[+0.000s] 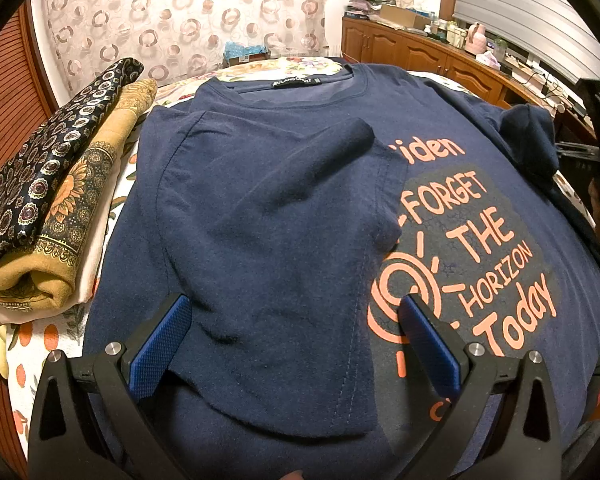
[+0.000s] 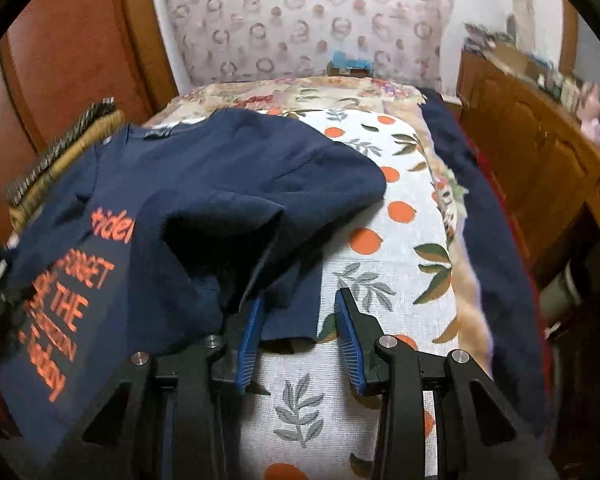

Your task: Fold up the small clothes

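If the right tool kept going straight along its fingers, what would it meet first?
Most likely the hem corner of the navy T-shirt, lying just ahead between the open right tool's fingers, with the orange-print sheet beneath. Depth is hard to judge here.

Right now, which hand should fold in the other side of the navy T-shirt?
Right. The right gripper sits at the unfolded edge of the navy T-shirt, jaws open with that edge partly between them. The left gripper hovers open over the side already folded in.

Ring-patterned curtain behind the bed; wooden cabinets alongside.
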Demonstrator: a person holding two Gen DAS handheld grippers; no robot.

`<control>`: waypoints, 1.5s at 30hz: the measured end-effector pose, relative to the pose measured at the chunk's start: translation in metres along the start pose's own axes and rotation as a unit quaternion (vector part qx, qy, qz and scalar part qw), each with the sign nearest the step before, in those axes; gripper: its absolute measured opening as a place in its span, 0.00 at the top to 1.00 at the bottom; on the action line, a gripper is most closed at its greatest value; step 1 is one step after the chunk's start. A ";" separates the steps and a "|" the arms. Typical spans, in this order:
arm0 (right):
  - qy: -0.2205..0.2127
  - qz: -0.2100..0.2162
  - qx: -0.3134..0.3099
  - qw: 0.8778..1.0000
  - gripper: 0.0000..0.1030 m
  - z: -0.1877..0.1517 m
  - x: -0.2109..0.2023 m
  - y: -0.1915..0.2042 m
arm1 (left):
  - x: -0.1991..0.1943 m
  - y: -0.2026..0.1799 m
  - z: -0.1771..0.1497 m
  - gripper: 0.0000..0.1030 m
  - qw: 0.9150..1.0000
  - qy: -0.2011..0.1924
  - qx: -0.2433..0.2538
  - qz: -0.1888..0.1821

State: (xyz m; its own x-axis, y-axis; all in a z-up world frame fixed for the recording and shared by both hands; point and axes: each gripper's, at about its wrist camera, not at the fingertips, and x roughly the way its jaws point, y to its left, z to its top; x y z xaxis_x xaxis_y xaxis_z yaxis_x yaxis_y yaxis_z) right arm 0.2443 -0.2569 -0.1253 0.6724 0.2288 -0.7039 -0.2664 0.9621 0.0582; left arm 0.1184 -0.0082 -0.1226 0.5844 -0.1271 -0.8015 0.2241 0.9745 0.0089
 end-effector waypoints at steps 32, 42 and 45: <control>-0.077 0.081 -0.123 0.986 0.75 0.139 0.006 0.101 | -0.072 0.029 0.003 0.00 0.991 -0.120 -0.053 0.019; -0.071 0.051 -0.099 0.991 0.63 0.097 -0.017 0.059 | -0.069 0.034 -0.002 0.00 0.991 -0.120 -0.063 0.018; -0.058 0.038 -0.073 0.995 0.61 0.083 -0.013 0.037 | -0.068 0.034 -0.002 0.00 0.990 -0.120 -0.066 0.015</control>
State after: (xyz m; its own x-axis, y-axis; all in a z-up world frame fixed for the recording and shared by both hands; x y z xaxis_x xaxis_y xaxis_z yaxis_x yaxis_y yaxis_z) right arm 0.2828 -0.2116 -0.0551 0.7197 0.3240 -0.6141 -0.4118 0.9113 -0.0018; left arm 0.0848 0.0334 -0.0688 0.7615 -0.1221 -0.6366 0.1088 0.9922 -0.0602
